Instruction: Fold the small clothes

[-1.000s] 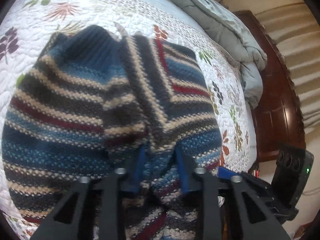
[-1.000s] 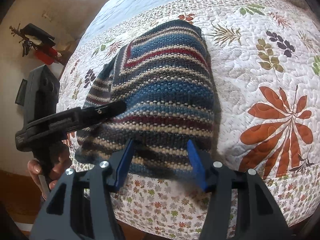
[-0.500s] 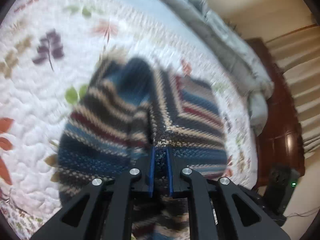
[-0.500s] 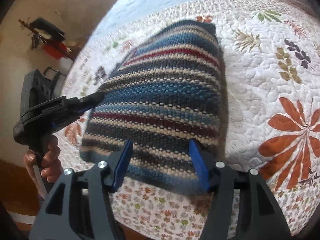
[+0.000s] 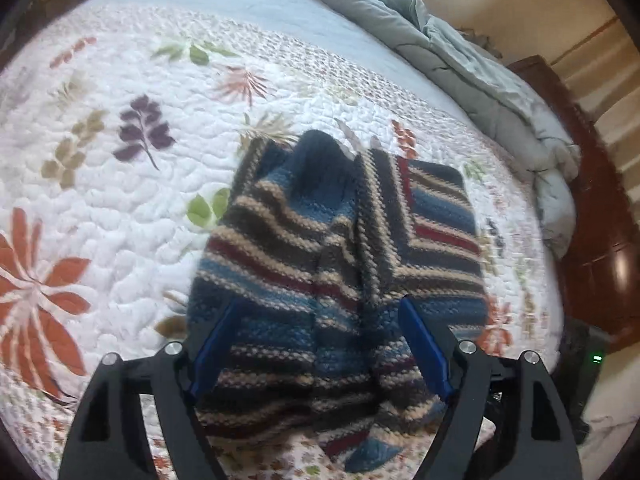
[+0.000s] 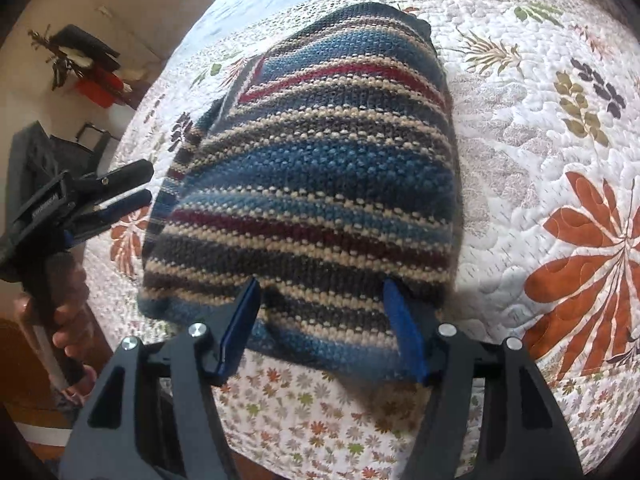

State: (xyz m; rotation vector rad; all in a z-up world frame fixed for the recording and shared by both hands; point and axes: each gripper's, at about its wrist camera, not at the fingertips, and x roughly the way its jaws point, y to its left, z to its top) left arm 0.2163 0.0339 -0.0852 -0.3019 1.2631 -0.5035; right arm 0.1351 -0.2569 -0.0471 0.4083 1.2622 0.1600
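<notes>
Left tool (image 5: 320,344) – jaws just opening wide, pinching nothing | striped sweater (image 5: 340,248) lying right under it on bed (image 5: 120,184) | right tool (image 6: 320,320) – spreading open at near edge.

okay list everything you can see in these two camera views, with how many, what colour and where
striped knit garment: one, blue, dark grey, cream and dark red stripes, folded on the quilt near the bed's edge
quilt: one, white with orange, green and purple leaf prints, covering the bed
comforter: one, grey, bunched along the far side of the bed
wooden bed frame: one, dark brown, beyond the comforter
red item: one, by the wall, too small to identify
left hand-held gripper: black with blue pads, jaws just opened, above the garment's near edge, nothing pinched
right hand-held gripper: black with blue pads, open, straddling the garment's near edge
hand: one, holding the left gripper's handle
</notes>
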